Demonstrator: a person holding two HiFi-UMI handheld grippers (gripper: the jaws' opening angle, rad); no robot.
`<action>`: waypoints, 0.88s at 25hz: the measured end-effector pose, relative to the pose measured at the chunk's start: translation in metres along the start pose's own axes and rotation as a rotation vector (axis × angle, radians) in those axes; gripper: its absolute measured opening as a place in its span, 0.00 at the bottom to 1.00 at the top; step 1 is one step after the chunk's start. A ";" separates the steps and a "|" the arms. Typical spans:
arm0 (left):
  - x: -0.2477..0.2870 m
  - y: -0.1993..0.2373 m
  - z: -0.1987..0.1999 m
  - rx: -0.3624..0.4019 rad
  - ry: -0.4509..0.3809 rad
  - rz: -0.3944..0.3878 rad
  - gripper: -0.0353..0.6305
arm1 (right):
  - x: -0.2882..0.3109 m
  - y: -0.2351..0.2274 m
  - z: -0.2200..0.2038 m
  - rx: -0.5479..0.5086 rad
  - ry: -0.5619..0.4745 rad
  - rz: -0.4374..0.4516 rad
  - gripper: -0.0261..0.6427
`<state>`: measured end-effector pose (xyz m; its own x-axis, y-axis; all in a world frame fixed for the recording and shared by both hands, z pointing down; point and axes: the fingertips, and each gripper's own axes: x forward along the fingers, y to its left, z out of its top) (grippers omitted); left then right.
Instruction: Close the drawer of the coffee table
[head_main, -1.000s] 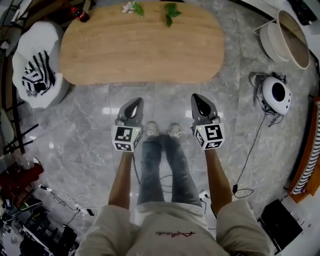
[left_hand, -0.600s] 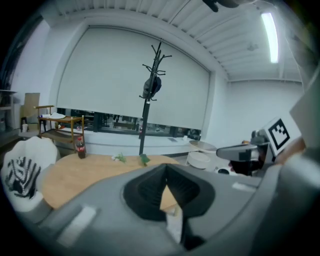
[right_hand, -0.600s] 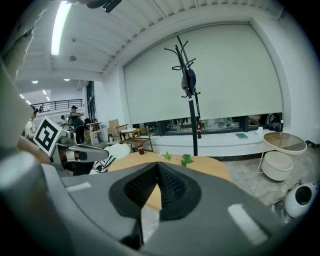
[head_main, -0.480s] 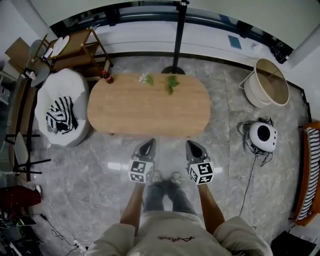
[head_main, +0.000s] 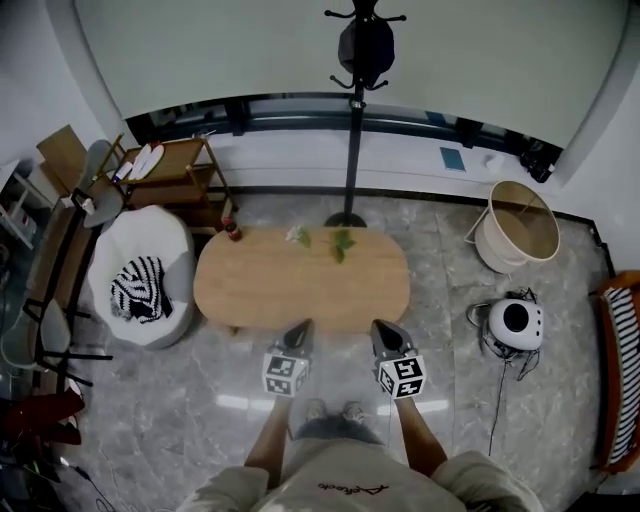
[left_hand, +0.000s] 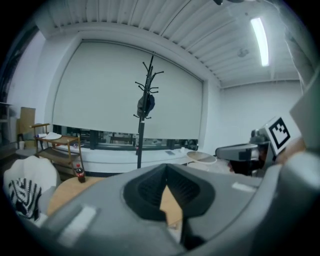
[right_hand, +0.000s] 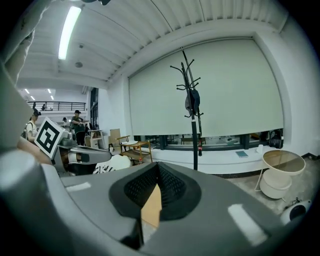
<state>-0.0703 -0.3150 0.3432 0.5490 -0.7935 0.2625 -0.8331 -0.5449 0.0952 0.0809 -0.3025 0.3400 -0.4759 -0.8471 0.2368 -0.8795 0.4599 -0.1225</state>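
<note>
Straight ahead of both grippers and lower down sits the coffee table (head_main: 300, 280), long side running left to right across the person's front, and neither hand looks any nearer to it than the other. Left gripper (head_main: 298, 333) and right gripper (head_main: 383, 335) are both squeezed fully closed with nothing between the jaws, held side by side and touching nothing. Can't spot any drawer poking out from under the tabletop from up here, so I'd guess it's already pushed in.
</note>
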 end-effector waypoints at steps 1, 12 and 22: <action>-0.003 -0.001 0.006 0.009 -0.004 0.001 0.06 | -0.004 0.000 0.009 -0.002 -0.010 0.000 0.05; -0.016 -0.018 0.063 0.083 -0.067 -0.006 0.06 | -0.039 -0.012 0.062 -0.032 -0.093 -0.022 0.05; -0.019 -0.014 0.089 0.075 -0.085 0.008 0.06 | -0.041 -0.023 0.089 -0.069 -0.113 -0.042 0.05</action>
<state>-0.0628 -0.3161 0.2514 0.5490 -0.8161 0.1805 -0.8317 -0.5549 0.0209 0.1203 -0.3017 0.2473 -0.4397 -0.8887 0.1297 -0.8980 0.4373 -0.0474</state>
